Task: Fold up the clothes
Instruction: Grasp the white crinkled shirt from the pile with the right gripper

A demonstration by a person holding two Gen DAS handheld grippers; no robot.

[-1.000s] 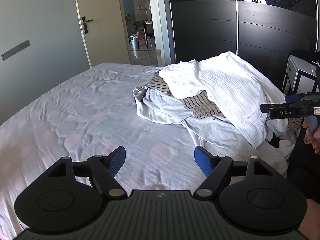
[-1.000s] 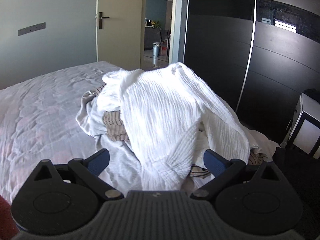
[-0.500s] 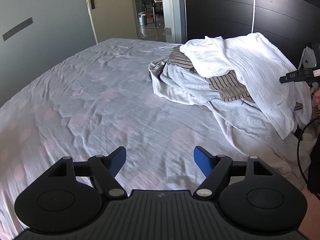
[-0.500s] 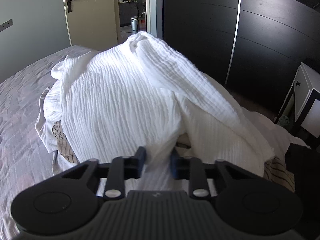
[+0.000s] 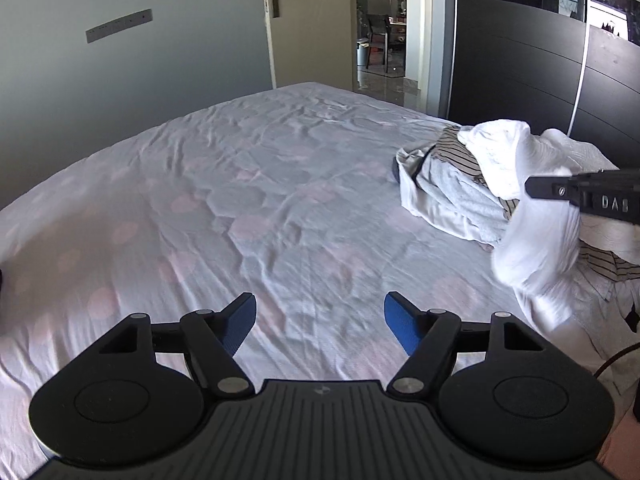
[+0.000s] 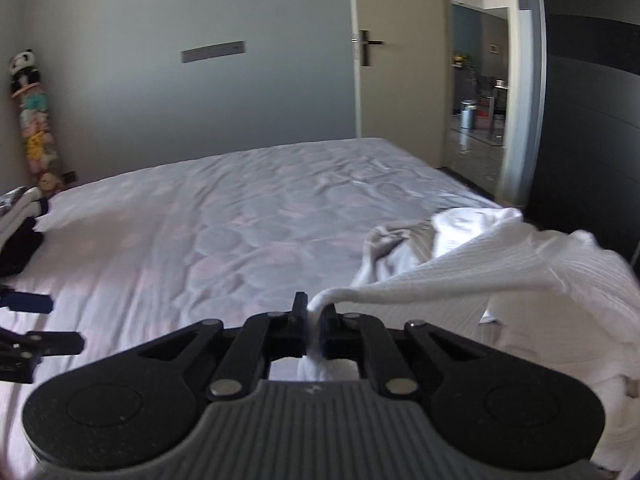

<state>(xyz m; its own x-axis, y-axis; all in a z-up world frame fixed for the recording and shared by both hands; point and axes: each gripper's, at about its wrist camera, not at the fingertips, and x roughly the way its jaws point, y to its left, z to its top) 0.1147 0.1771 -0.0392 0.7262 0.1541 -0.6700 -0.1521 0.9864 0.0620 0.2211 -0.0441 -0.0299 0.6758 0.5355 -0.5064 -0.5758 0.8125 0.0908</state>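
Change: half a second earlier the right gripper point(image 6: 314, 320) was pressed into the heap; here it had swung out over the bed point(image 6: 240, 220), dragging the white garment point(image 6: 500, 272) along.
Right gripper: jaws squeezed together on a bunched corner of that garment, cloth poking up between the pads.
Left gripper point(image 5: 320, 320): blue pads spread wide apart, nothing between them, hanging over bare sheet as before.
White garment: crinkled, ribbed weave, stretched in a taut band from the grip back to the pile; blurred in the left view.
Clothes pile point(image 5: 452, 184): sat at the bed's right edge, a grey piece and a striped one showing.
Bed: wrinkled pale sheet with faint pink spots.
Corner: stack of plush toys point(image 6: 34, 120), a panda on top.
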